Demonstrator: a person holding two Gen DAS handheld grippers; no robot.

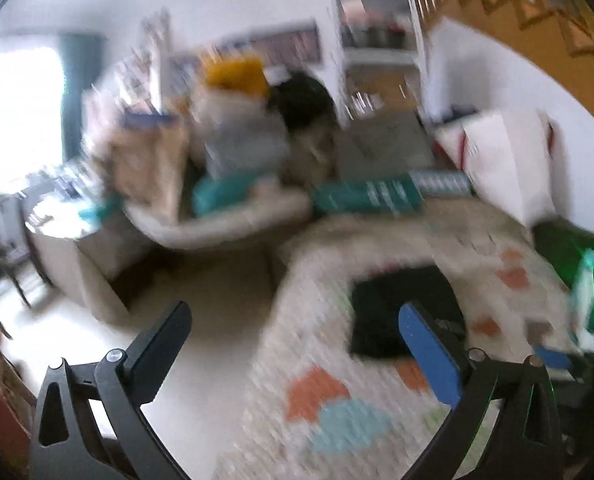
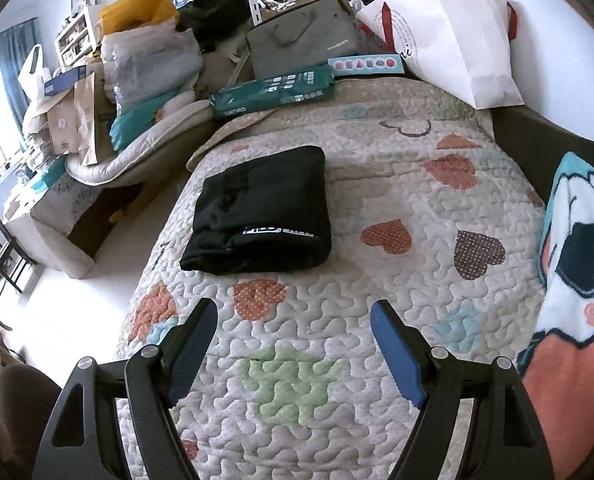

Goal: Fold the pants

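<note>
The black pants (image 2: 261, 210) lie folded into a compact rectangle on the quilted heart-pattern bedspread (image 2: 377, 280), near the bed's left edge. My right gripper (image 2: 293, 312) is open and empty, held above the quilt a little in front of the pants. In the blurred left wrist view the pants (image 1: 393, 312) show as a dark block on the quilt (image 1: 337, 400). My left gripper (image 1: 295, 314) is open and empty, to the left of the pants, partly over the floor beside the bed.
A green box (image 2: 273, 90), a grey bag (image 2: 305, 46) and a white paper bag (image 2: 449, 36) sit at the bed's far end. Piled bags and bedding (image 2: 137, 80) fill the left side. A cartoon blanket (image 2: 569, 280) lies at right. Pale floor (image 2: 89, 304) runs left of the bed.
</note>
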